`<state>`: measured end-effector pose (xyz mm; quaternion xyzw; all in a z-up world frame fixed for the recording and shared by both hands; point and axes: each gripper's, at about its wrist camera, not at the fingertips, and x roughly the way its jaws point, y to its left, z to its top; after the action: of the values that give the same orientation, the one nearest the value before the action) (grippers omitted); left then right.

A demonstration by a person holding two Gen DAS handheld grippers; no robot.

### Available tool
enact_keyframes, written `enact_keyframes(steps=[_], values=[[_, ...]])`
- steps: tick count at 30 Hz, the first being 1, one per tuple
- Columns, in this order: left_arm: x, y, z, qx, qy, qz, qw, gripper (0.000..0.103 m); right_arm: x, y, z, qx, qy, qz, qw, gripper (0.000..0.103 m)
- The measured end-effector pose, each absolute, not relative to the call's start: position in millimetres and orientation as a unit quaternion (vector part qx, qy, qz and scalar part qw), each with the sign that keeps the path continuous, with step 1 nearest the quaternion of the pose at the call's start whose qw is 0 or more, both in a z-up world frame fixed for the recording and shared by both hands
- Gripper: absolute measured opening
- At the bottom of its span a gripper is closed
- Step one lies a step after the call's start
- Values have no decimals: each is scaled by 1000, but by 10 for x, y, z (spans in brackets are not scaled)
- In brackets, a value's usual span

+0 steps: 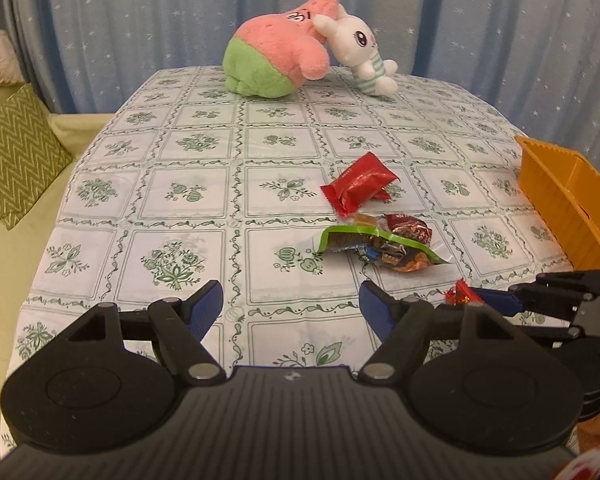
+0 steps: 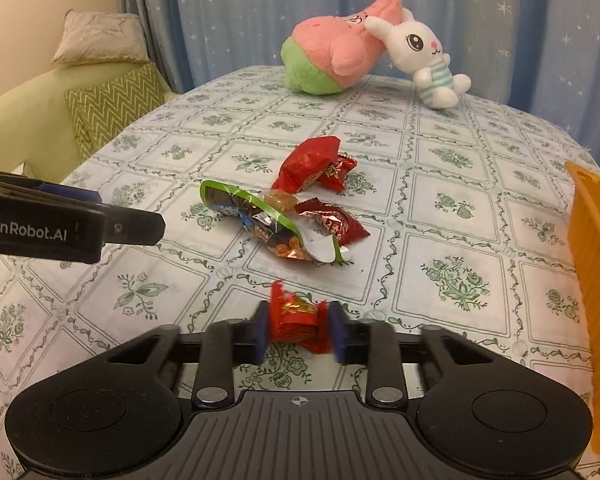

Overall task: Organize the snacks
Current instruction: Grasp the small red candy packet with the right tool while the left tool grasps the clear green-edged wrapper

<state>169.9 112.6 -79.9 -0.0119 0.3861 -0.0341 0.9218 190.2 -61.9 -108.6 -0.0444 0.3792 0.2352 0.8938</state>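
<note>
Right wrist view showed the right gripper (image 2: 299, 330) low in the frame, its blue pads pinching a small red candy (image 2: 296, 320) from both sides, just above the tablecloth (image 2: 452, 240), likely so it could be carried to the orange bin (image 2: 592, 280) at the right edge. The other snacks lay clustered mid-frame: a green-edged packet (image 2: 260, 220), a caramel (image 2: 280, 200) and red packets (image 2: 312, 164), presumably waiting their turn. In the left wrist view the left gripper (image 1: 291, 306) hung over bare cloth at the bottom with its fingers spread and nothing between them, probably kept clear while the other one worked. Two plush toys (image 1: 276, 60) sat at the upper centre, well apart from the snacks.
</note>
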Motion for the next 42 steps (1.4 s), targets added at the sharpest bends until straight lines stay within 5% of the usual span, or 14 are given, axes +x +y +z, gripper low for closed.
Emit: enact_keyframes(steps=[8,17,22,37,42], values=[[1805,955,-809,42,378,-71,922,72,1862,-785,-967,-33,372,222,900,22],[2131,505,-912,233,353,-200,884,72,1888,-1121,-885,-11,373,187,909,22],[2337,373,-1038,283,379,-264,840,54,1890,-1246,-911,-4,380,172,909,22],[2575,330,-962,221,499,-317,775,38,1840,-1360,-886,20,382,160,910,22],[2325,242,-798,204,479,-339,783,35,1806,-1414,-842,27,377,155,913,22]])
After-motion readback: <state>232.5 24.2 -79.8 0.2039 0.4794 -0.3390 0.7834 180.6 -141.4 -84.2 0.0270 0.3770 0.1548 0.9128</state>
